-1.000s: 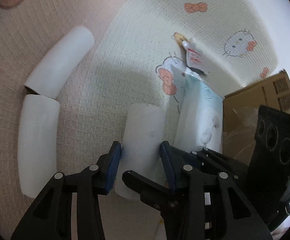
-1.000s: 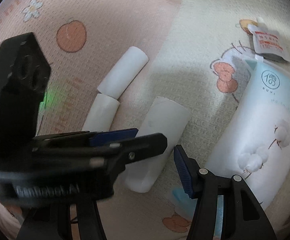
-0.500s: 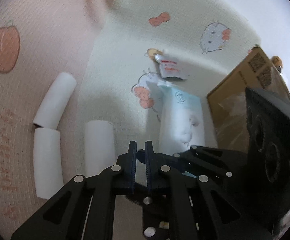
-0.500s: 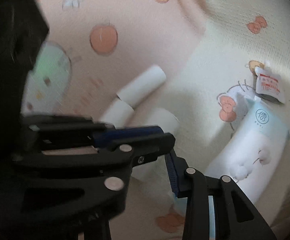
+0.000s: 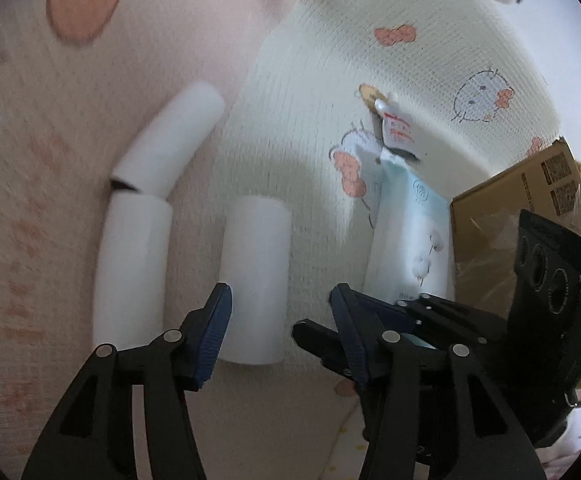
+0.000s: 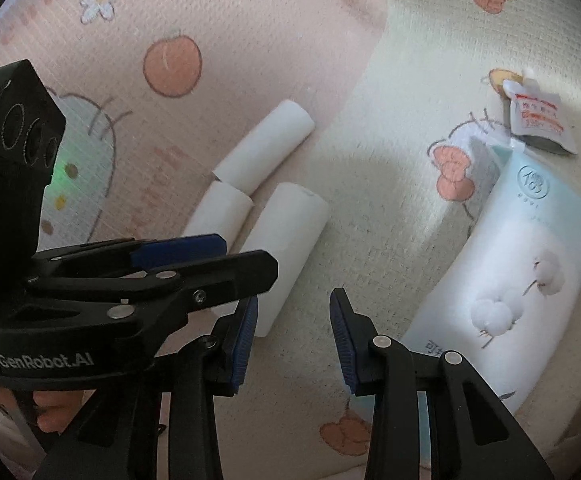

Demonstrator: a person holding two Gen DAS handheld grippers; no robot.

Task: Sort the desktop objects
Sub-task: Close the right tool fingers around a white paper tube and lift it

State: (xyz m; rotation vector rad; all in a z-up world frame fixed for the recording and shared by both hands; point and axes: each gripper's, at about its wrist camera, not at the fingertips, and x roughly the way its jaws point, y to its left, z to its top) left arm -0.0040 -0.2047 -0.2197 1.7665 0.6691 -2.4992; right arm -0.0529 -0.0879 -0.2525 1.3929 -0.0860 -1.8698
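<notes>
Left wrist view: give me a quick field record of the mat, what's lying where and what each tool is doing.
surface: pink and cream cartoon-print mat
white rolls: three white paper cylinders; nearest one lies apart, two meet end to end
pack: pale blue tissue pack, beside brown cardboard box
sachet: small red-and-white packet, at pack's far end
left tool: jaws opening, astride nearest roll, pads not pressing
right tool: narrow gap, empty

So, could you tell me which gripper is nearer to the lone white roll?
The left. The left gripper has its opening jaws astride the near end of the lone white roll, not touching. The right gripper hangs just beside it, over bare mat.
</notes>
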